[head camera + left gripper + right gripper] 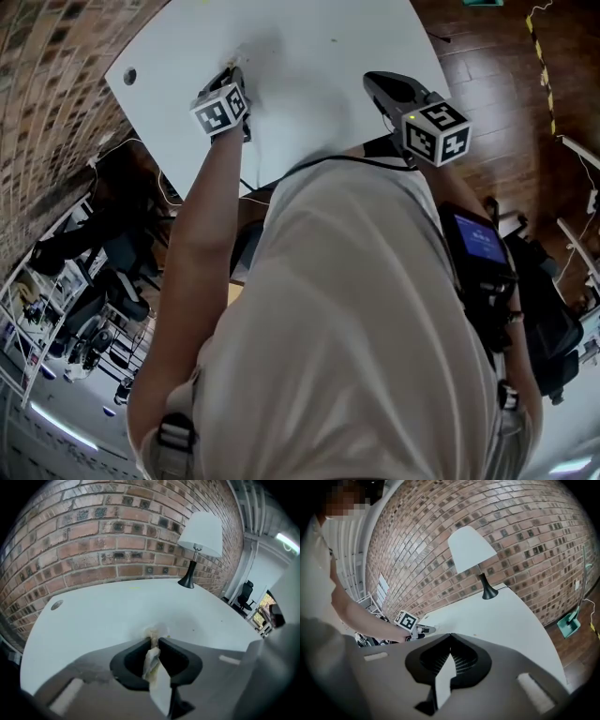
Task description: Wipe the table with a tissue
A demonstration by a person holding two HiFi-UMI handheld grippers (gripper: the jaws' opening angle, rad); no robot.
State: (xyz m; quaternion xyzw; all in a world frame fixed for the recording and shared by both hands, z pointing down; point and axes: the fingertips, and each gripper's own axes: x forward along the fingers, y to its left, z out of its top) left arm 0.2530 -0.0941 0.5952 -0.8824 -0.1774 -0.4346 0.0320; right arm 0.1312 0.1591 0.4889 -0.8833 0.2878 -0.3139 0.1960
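The white table (319, 84) fills the top of the head view. My left gripper (232, 71) points down at its near-left part and is shut on a crumpled, yellow-stained tissue (151, 660). In the left gripper view the tissue sticks out past the tips of that gripper (153, 640) and meets the tabletop (103, 616) at a small smudge. My right gripper (380, 84) hovers over the table's near-right part, with its jaws (450, 635) closed together and nothing between them. The right gripper view also shows the left gripper (421, 630) low on the table.
A lamp with a white shade (200, 534) and black base stands at the table's far side against a brick wall (93, 536). A round cable hole (129, 75) sits near the table's left corner. Wooden floor (487, 56) lies to the right. An office chair (244, 595) stands beyond.
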